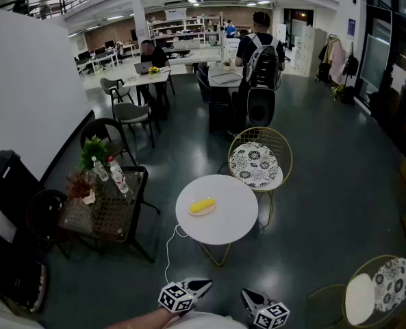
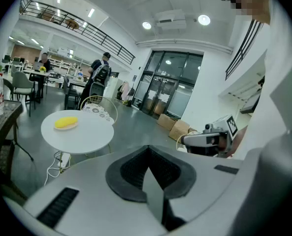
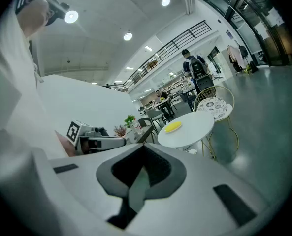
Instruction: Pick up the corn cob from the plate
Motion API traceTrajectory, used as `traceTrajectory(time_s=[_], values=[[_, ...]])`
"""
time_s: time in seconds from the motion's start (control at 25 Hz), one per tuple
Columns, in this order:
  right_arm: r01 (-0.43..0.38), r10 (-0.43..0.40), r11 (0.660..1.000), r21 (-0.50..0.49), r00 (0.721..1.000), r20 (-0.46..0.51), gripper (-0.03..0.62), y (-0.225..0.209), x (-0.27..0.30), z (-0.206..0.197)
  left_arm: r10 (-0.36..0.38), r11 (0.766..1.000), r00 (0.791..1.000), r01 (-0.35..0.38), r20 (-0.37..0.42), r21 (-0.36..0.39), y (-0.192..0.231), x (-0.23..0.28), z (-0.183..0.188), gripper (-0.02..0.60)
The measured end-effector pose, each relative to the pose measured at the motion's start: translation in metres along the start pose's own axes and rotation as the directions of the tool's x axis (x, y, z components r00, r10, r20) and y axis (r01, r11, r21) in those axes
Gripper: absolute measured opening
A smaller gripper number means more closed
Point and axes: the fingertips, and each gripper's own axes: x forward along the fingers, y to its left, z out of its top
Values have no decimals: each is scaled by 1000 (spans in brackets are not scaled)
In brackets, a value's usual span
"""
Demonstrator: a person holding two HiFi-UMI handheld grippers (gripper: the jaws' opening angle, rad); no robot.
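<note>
A yellow corn cob [image 1: 203, 205] lies on a small pale plate [image 1: 194, 211] on the round white table [image 1: 223, 225]. Both grippers sit at the bottom edge of the head view, well short of the table. My left gripper [image 1: 206, 284] is shut and empty, pointing towards the table. My right gripper [image 1: 246, 294] beside it is also shut with nothing in it. In the left gripper view the corn cob [image 2: 66, 122] shows far off at the left, with the right gripper [image 2: 210, 139] to the side. In the right gripper view the corn cob [image 3: 173, 127] lies ahead on the table [image 3: 192, 129].
A glass side table [image 1: 103, 218] with bottles and plants stands left of the white table. A gold wire chair [image 1: 257, 163] with a patterned cushion is behind it, another chair [image 1: 381, 286] at the lower right. A white cable [image 1: 167, 249] runs across the floor. People sit and stand farther back.
</note>
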Motion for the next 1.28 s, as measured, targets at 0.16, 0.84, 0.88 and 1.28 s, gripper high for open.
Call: traceTrajectory(time_s=[0.16,0.84,0.88,1.28], values=[[-7,3,999,38,995,102,9,26,16,22,-42,999,999,42,2,27,6,-26,1,8],[38,-42,998,45,996,82,9,83,64,8,-28,996,999,26,26,80,42,-99,-23,8],[46,-50,998,46,996,79,9,83,65,6,-27,997,999,25,28,74,44,-102,-25,8],[55,-58,998,26,994,97,9,115,89,-4,-58,996,997,54,58,71,57,-135,-33,8]])
